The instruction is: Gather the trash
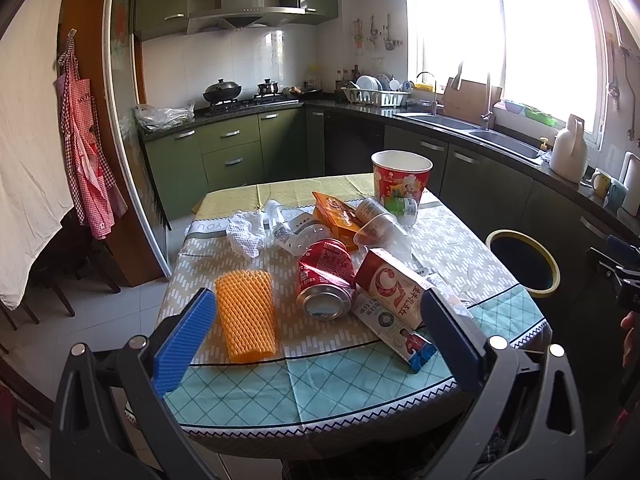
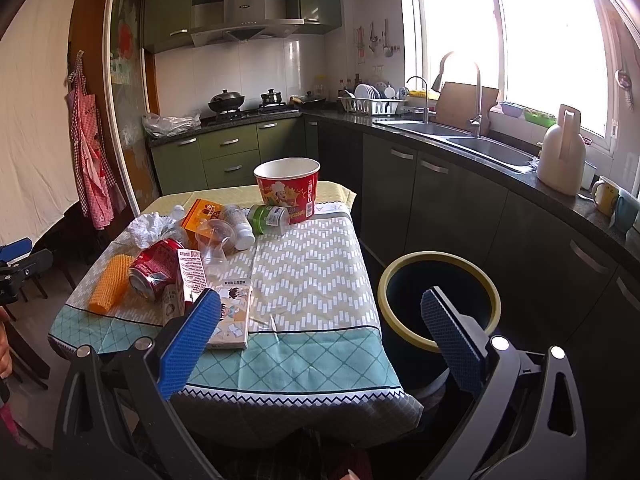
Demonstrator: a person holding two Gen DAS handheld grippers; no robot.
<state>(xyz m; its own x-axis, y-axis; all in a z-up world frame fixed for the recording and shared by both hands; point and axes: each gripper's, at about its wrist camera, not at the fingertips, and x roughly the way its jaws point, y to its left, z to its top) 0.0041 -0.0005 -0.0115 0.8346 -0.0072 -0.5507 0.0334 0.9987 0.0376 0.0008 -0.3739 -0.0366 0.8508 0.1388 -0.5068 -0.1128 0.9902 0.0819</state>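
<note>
Landmark: double sink (image 2: 472,146) under the window (image 2: 540,40). White jug (image 2: 560,152) just right of the sink on the counter, mugs (image 2: 608,196) further right. Wooden cutting board (image 2: 460,104) leans behind the sink. Dish rack (image 2: 372,104) with plates left of the sink. Gas stove with black wok (image 2: 226,101) and small pot (image 2: 273,97) far left of the sink, range hood (image 2: 244,20) above. Checked apron (image 2: 90,140) hangs far left.

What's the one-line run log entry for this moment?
phase: pre-grasp | left gripper: open, empty | right gripper: open, empty | trash: all on table | bin: right of table, nothing visible inside
</note>
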